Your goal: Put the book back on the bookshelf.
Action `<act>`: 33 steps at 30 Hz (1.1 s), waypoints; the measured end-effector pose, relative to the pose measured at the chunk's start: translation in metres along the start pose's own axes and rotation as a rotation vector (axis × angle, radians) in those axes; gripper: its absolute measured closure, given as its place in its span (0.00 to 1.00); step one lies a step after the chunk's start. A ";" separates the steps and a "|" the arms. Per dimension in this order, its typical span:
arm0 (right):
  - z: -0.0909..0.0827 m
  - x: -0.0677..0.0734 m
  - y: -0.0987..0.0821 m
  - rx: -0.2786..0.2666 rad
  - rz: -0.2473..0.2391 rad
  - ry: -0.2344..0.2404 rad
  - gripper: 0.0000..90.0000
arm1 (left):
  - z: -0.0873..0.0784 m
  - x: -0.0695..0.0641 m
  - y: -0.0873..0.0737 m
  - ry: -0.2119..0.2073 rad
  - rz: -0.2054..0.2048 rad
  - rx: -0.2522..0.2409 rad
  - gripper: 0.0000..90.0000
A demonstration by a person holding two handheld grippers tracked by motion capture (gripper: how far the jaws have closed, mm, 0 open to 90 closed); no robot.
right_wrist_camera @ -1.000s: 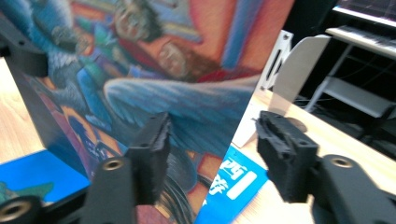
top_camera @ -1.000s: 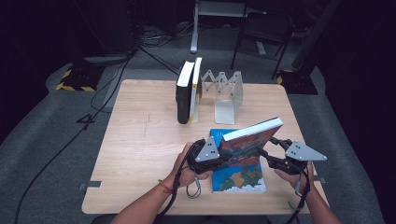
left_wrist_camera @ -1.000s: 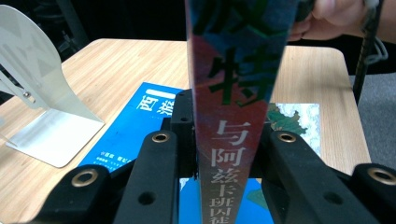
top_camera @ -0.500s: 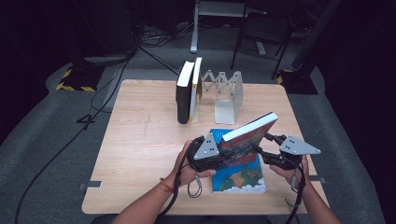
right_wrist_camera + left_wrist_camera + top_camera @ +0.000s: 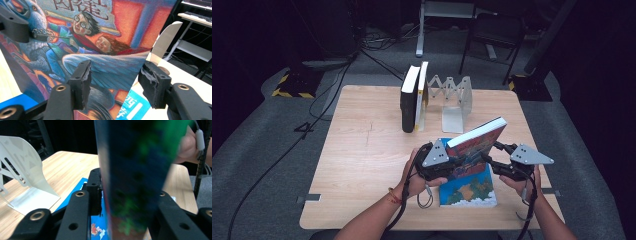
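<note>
I have the illustrated book [image 5: 474, 150] up off the table, tilted, with a second blue book [image 5: 469, 192] lying flat under it. My left gripper [image 5: 447, 160] is clamped on the book's near-left end; in the left gripper view the blurred cover [image 5: 135, 177] stands upright between my jaws, which have just been closing a little further around it. My right gripper [image 5: 492, 156] sits at the other end, and its jaws stand partly open: in the right gripper view the book's corner [image 5: 110, 65] lies between the fingers [image 5: 82, 80], though I think neither pad presses on it, and the angle is not kind enough to be sure.

The book rack [image 5: 452, 100] with two upright books [image 5: 414, 100] stands beyond my fingertips. To do this well, I would settle the right pads squarely on the cover before lifting further, keep the left grip firm, and swing the book upright slowly so it does not slip.
</note>
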State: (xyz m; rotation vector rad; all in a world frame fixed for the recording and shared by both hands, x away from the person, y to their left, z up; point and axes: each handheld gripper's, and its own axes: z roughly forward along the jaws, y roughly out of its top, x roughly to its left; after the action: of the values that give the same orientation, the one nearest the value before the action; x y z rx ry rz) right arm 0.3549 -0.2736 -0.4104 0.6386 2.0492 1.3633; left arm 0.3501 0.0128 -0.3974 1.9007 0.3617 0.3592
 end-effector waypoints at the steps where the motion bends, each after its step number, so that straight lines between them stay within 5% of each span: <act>1: 0.000 0.000 0.000 0.001 0.000 0.002 0.49 | 0.001 0.000 0.001 0.009 -0.004 -0.003 0.79; 5: -0.001 0.000 -0.001 0.020 -0.003 0.013 0.46 | 0.002 0.001 0.002 0.027 -0.009 -0.001 0.81; 11: -0.013 -0.006 -0.012 0.083 -0.015 0.024 0.43 | 0.003 0.008 0.000 0.047 -0.071 -0.009 0.81; 20: -0.034 -0.018 -0.039 0.160 0.027 0.002 0.42 | 0.005 0.006 0.002 0.075 -0.049 -0.010 0.79; 22: -0.038 -0.021 -0.044 0.164 0.044 -0.003 0.42 | 0.002 0.010 0.006 0.086 -0.074 -0.069 0.77; 33: -0.031 -0.016 -0.047 0.192 0.039 0.022 0.44 | 0.003 0.013 0.017 0.139 -0.074 -0.061 0.77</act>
State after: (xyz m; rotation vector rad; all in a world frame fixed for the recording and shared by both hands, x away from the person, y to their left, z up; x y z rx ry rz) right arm 0.3419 -0.3211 -0.4412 0.7513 2.2134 1.2086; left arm 0.3648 0.0096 -0.3816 1.8022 0.5070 0.4493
